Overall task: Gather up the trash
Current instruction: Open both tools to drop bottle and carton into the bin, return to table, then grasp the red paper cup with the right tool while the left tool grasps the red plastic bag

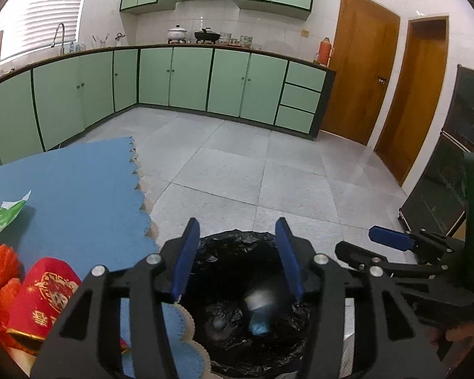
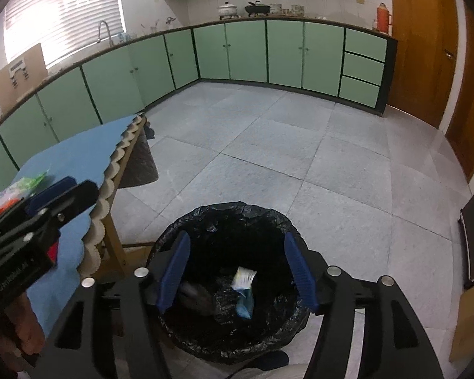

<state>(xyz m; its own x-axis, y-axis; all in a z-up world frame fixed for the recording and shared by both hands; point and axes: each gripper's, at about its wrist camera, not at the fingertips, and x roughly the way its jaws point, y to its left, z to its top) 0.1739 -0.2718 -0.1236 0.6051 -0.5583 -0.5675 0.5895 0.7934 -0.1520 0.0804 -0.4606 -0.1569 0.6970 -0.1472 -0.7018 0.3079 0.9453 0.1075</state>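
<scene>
bin (image 2: 186,230) – contents blurred, 6 o'clock | right gripper (image 2: 237,271), left gripper (image 1: 238,260) – both parted, empty | red packet (image 1: 44,297) left-view only

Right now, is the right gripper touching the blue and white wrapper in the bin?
Apart. The right wrist view shows the right gripper open above the bin, and the wrapper lies down inside, clear of both fingers.

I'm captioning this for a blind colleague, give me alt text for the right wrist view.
An open right gripper hovers over a black-lined round trash bin on grey tiles, a white-and-blue wrapper inside. At left, the left gripper and a blue-covered table.
</scene>
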